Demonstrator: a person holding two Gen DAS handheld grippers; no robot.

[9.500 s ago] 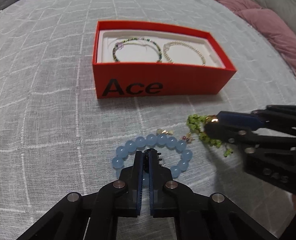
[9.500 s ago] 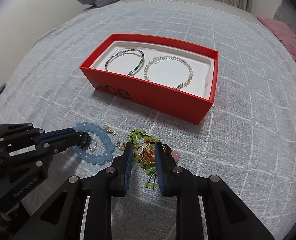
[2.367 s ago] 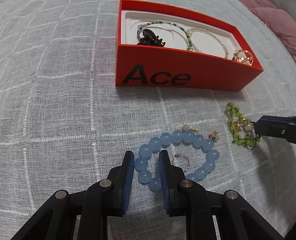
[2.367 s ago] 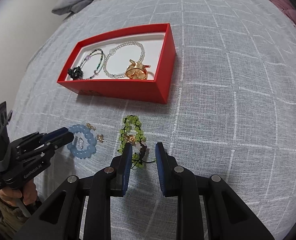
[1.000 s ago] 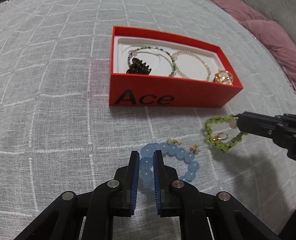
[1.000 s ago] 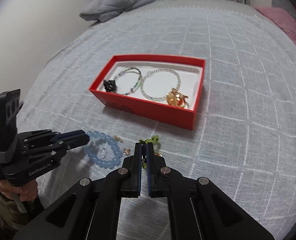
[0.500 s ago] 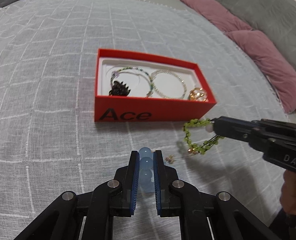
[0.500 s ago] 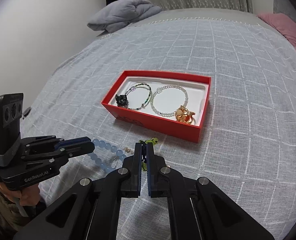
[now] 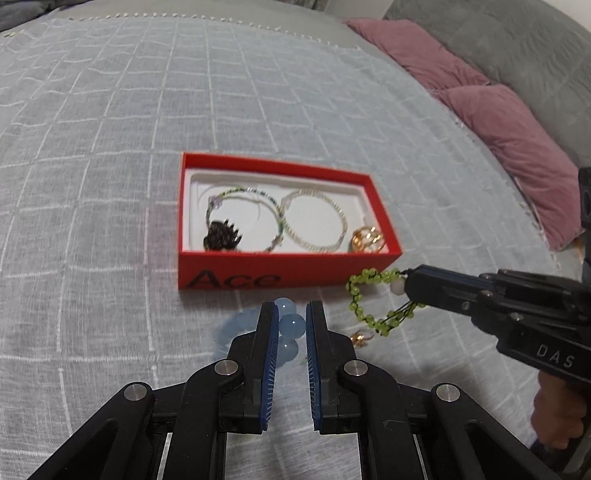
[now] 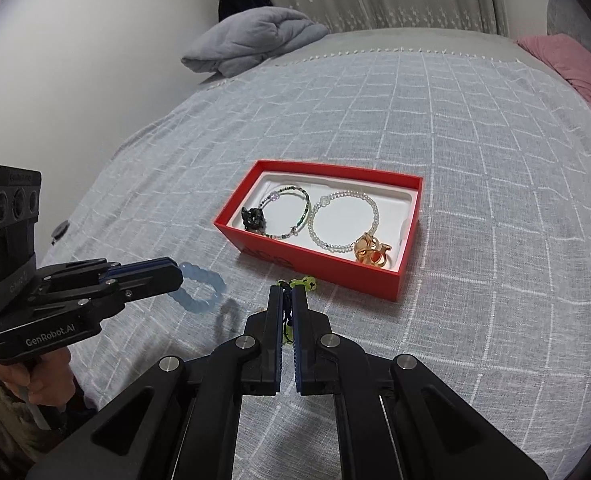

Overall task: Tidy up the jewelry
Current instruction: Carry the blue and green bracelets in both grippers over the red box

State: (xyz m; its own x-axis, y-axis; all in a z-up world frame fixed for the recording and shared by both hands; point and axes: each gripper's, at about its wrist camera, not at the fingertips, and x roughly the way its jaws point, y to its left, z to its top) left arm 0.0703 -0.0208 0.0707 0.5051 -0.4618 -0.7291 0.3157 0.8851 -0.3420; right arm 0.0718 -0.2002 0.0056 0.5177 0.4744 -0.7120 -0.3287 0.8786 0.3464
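My left gripper (image 9: 290,310) is shut on the blue bead bracelet (image 9: 292,325) and holds it above the bedspread; it hangs from that gripper (image 10: 177,276) in the right wrist view (image 10: 203,288). My right gripper (image 10: 287,294) is shut on the green bead bracelet (image 10: 307,282), which dangles from that gripper (image 9: 409,290) in the left wrist view (image 9: 369,278), just in front of the red box (image 9: 231,276). The box (image 10: 319,266) holds two thin bead bracelets, a black clip (image 10: 253,218) and a gold piece (image 10: 369,250).
A small gold earring (image 9: 361,338) lies on the grey checked bedspread (image 9: 75,200) below the green bracelet. Pink pillows (image 9: 507,128) lie at the right, a folded grey blanket (image 10: 251,38) at the far end.
Both grippers have lifted their bracelets off the bedspread and risen. The green bracelet now hangs near the box's front right corner.
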